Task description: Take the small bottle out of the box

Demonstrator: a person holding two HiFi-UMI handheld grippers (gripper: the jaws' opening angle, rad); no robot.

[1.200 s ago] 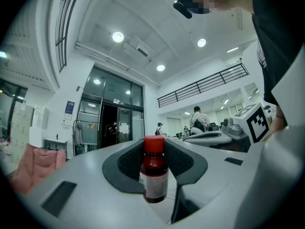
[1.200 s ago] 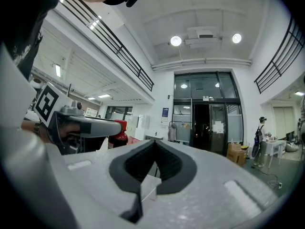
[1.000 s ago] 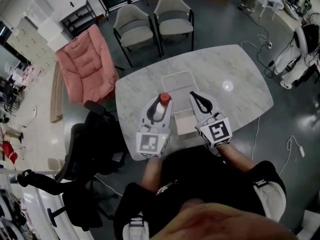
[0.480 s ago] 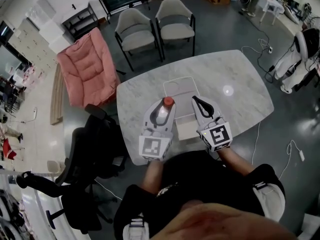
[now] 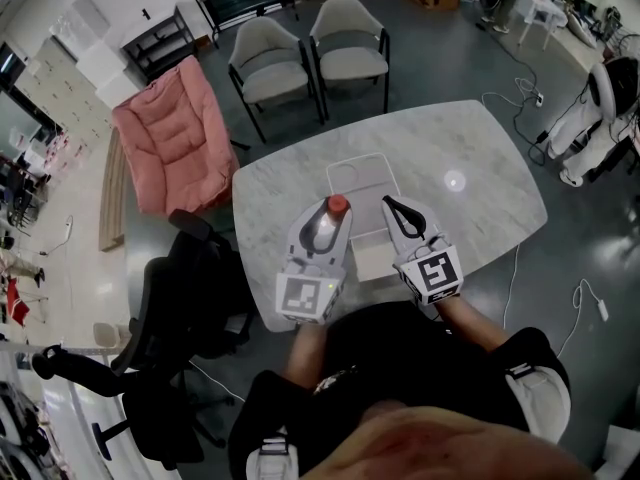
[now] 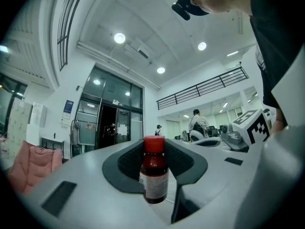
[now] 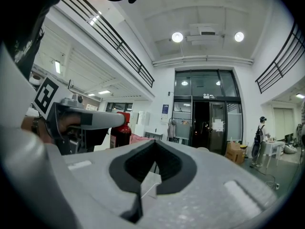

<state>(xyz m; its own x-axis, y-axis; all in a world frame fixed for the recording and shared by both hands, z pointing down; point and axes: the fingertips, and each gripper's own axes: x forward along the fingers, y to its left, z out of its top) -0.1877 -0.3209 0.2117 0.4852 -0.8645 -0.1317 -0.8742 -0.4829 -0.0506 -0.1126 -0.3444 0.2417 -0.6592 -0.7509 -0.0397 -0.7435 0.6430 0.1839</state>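
Grey floor runs round a pale marble table (image 5: 480,168), with two grey chairs (image 5: 305,48) at its far side, a pink padded seat (image 5: 170,133) off to the left and a black office chair (image 5: 190,298) near the person. On the table stands a white box (image 5: 360,180), open at the top.

Left gripper (image 5: 330,211) is at the box's left edge, pointing away from the person. Its jaws are closed on the bottle (image 5: 322,226): the dark pads press on its two sides just under the red cap (image 5: 338,204). In the left gripper view the bottle stands upright between the pads, dark red with a pale label. From the head view it lies just beside the box's left wall, not inside it; how high it hangs above the table I cannot tell.

Right gripper (image 5: 390,201) is over the box's right part, close to the left one but apart from it. Its jaws meet at the tips with nothing between them, and a bit of the white box shows through the hollow between the pads.
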